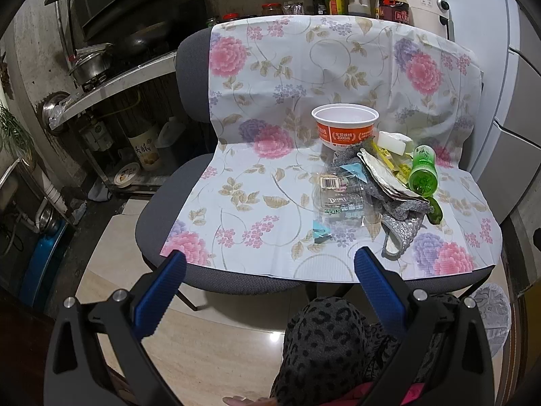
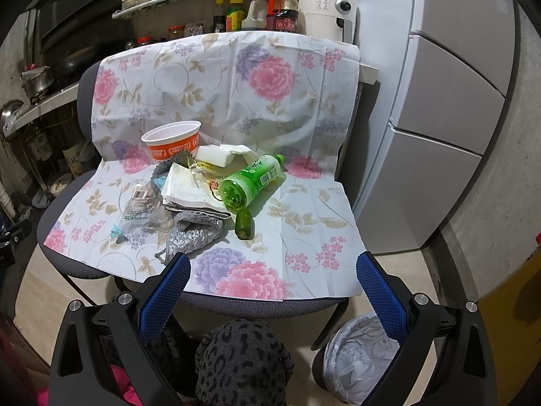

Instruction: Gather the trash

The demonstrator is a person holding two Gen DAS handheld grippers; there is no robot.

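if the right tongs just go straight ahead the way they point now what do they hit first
Probably the floral cloth at the front edge of the chair seat, then the small green vegetable piece and the lying green bottle behind it. The right tongs are open and empty; depth is hard to judge through the fisheye.

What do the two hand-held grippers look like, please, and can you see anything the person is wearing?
Each hand-held gripper, left and right, has a black angular plastic frame with round silver bolt heads. Its two fingers carry blue pads with a fine ribbed texture. No cables show. Below them the person wears grey fabric with a black leopard pattern, with some pink fabric beside it.
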